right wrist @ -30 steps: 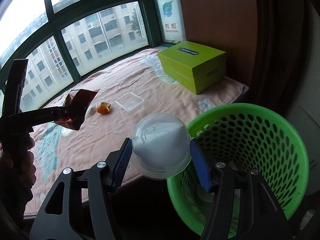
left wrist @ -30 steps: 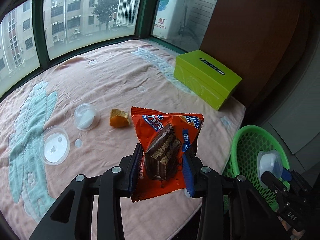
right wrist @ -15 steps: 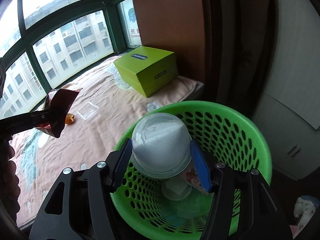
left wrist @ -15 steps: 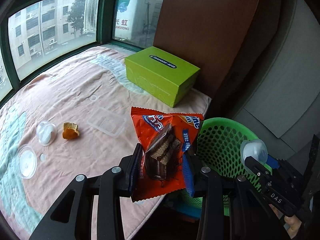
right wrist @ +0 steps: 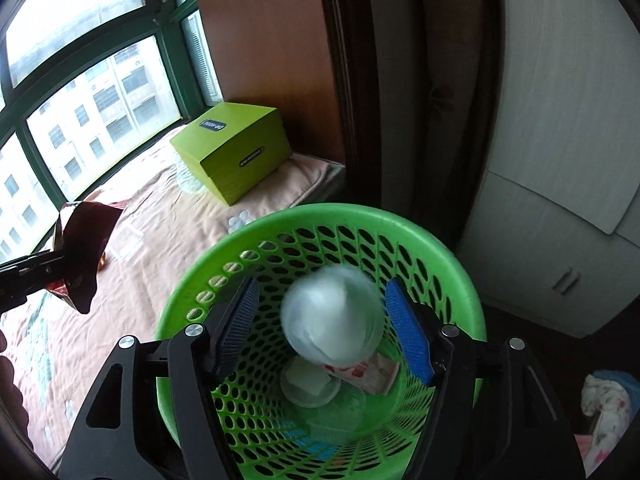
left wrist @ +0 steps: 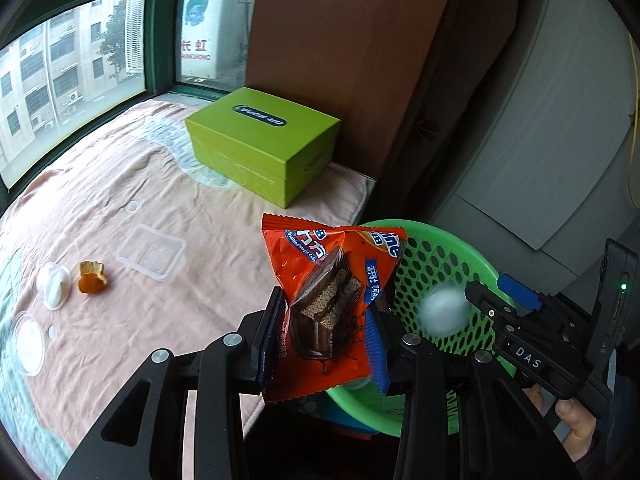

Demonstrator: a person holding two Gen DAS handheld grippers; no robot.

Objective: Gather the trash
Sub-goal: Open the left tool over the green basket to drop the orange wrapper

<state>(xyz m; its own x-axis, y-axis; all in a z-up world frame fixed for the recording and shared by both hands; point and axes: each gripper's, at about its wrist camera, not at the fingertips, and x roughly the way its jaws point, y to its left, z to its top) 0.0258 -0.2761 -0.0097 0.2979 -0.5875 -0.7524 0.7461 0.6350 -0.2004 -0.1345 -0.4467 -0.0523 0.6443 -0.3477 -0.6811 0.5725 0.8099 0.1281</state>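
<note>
Both hands have swung right since a second ago, away from the bed and over the round green perforated plastic basket (right wrist: 400, 240). Right hand-held gripper (right wrist: 324, 328) is opening now, its blue pads clear of the cloudy white plastic cup (right wrist: 332, 316), which blurs between them above the basket's mouth. Left hand-held gripper (left wrist: 326, 344) is clamped tight on the orange chocolate-cake snack wrapper (left wrist: 332, 280), held beside the basket rim. A piece of orange peel (left wrist: 91, 280) and a clear square plastic tray (left wrist: 151, 252) lie on the pink bedspread (left wrist: 120, 184), near the lime-green cardboard box (left wrist: 260, 148).
</note>
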